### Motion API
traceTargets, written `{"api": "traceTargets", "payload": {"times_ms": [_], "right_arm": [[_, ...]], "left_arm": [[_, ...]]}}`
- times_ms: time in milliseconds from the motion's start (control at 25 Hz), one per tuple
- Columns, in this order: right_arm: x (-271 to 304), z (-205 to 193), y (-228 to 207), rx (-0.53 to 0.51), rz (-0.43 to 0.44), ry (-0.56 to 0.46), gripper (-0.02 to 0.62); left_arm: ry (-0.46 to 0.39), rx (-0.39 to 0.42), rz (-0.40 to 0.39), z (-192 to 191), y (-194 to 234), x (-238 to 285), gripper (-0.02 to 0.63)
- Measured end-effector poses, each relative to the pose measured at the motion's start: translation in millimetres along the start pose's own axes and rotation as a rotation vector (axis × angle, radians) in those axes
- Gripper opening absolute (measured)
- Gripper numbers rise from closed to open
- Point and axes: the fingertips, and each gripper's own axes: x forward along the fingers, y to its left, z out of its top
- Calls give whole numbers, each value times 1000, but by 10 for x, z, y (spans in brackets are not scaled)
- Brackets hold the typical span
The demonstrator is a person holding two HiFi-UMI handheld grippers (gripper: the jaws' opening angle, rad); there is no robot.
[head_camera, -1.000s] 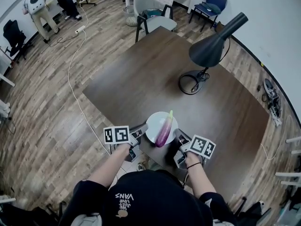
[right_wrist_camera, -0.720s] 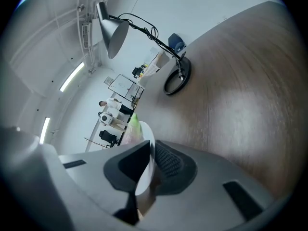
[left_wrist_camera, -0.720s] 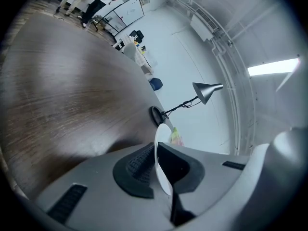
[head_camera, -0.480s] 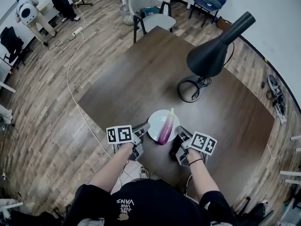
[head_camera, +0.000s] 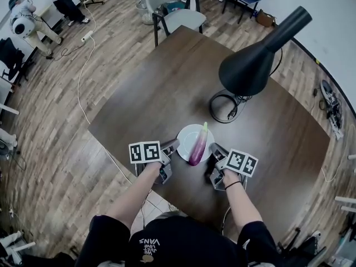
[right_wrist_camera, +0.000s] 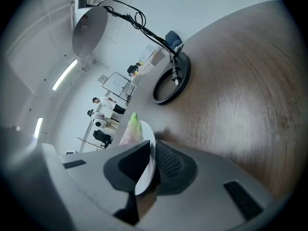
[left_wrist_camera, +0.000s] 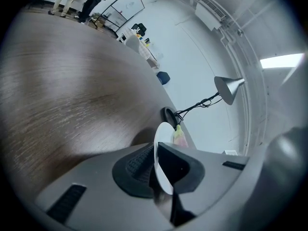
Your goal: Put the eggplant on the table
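Here, left gripper (head_camera: 170, 147) and right gripper (head_camera: 216, 152) each pinch the plate (head_camera: 185, 137) by its rim, eggplant (head_camera: 197, 146) between them; lower both evenly, level, so nothing rolls before reaching the table (head_camera: 167, 93).

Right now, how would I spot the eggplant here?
Find the dark wooden table with the black lamp. At its near edge the left gripper and right gripper pinch a white plate. The eggplant lies on it, the only purple thing, green-tipped.

Bright even light, fisheye-bent edges, soft shadows
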Motion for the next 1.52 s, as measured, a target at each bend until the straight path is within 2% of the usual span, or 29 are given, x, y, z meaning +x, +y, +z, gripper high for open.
{"api": "traceTargets", "payload": {"times_ms": [360, 760, 1120, 1320, 1520], "right_arm": [[128, 155, -148, 1, -37, 18, 34], [262, 223, -173, -51, -72, 56, 34], [296, 209, -194, -86, -105, 99, 35], [281, 218, -172, -146, -125, 110, 35], [261, 226, -131, -177, -121, 104, 76]], "left_arm": [[81, 17, 68, 76, 82, 251, 26], [79, -36, 87, 129, 189, 324, 26], [89, -45, 105, 122, 200, 348, 32], [64, -79, 67, 140, 113, 349, 106], [64, -44, 71, 119, 85, 314, 157]]}}
